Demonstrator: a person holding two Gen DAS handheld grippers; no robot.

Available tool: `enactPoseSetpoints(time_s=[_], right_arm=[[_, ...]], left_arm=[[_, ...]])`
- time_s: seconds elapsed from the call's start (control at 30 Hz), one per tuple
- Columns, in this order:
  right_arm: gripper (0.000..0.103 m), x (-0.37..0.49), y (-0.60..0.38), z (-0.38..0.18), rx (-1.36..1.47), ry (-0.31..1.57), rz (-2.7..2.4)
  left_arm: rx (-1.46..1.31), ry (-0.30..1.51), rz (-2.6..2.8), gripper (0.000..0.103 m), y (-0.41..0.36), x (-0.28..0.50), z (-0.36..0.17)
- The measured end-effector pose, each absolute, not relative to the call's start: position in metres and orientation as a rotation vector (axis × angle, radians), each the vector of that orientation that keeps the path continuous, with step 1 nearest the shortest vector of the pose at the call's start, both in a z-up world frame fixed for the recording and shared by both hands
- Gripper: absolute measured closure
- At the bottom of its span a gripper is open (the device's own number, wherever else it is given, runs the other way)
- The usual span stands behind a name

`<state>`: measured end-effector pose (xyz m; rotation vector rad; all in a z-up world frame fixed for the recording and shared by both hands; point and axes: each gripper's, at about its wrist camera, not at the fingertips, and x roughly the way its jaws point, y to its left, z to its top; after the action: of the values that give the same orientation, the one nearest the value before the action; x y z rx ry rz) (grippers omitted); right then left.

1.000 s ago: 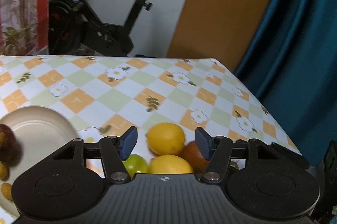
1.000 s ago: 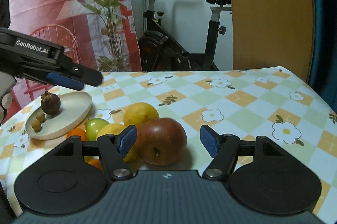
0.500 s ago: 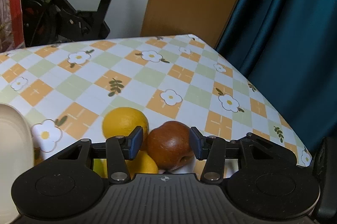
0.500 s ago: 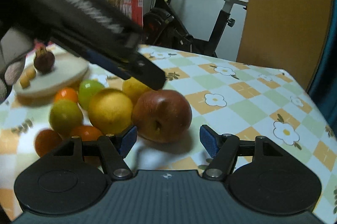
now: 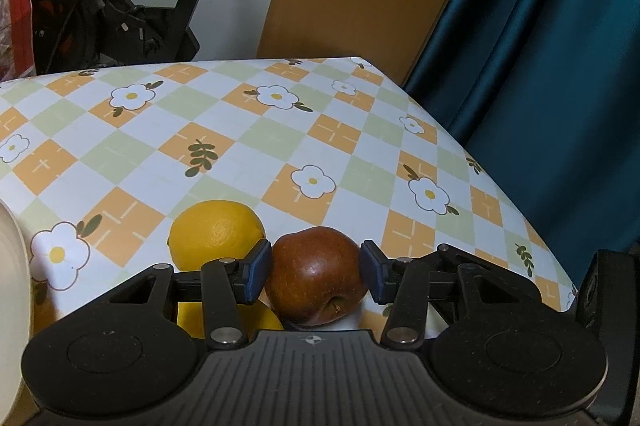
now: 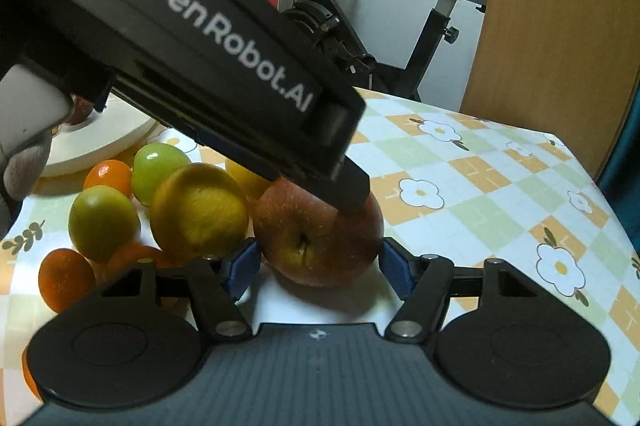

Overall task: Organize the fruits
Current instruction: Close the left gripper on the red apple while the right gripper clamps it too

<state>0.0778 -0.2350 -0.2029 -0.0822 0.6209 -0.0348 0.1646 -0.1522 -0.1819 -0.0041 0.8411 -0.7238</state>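
Left claw (image 5: 316, 266) spread around red apple (image 5: 316, 276); blue pads (image 5: 258, 276) flank it, left pad touching or nearly touching the skin, right pad just beside it with a sliver of gap. Grip not confirmed. Apple resting on tabletop (image 5: 248, 141), nearer the right edge than the left, at the right end of the fruit cluster.

Right claw (image 6: 316, 268) also spread, pads either side of the same apple (image 6: 316, 238) from the near side, not pressing it. Left claw body (image 6: 224, 65) crosses above, fingertip lying over the apple's top.

Yellow lemon (image 5: 216, 236) just left of the apple, touching or nearly so; second yellow fruit (image 5: 264, 320) partly hidden below the left claw's linkage. Large orange-yellow citrus (image 6: 200, 214) against the apple's left side. Further left: two green fruits (image 6: 104, 222), small oranges (image 6: 66, 284), packed together. Cream plate (image 6: 100, 137) behind the cluster toward the left edge, dark fruit on it mostly hidden.

Checked floral cloth covering tabletop. Exercise bike (image 5: 116, 9) beyond the far edge.
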Motion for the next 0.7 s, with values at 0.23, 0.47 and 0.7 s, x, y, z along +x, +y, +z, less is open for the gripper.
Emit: enactPoseSetpoints(time_s=[0.23,0.47,0.7], right_arm=[[0.037,0.069,-0.247,-0.199,0.013,0.635,-0.001],[0.038,0.056,-0.271,-0.187,0.178,0.674,0.039],[0.04,0.052,-0.273,-0.184,0.198,0.622,0.027]], left_arm=[[0.009,0.852,-0.755,0.052,-0.155,0.158,-0.179],[0.028,0.857,-0.753,0.052,-0.158,0.155,-0.182],[-0.009,0.869,-0.73,0.052,-0.158,0.163,-0.184]])
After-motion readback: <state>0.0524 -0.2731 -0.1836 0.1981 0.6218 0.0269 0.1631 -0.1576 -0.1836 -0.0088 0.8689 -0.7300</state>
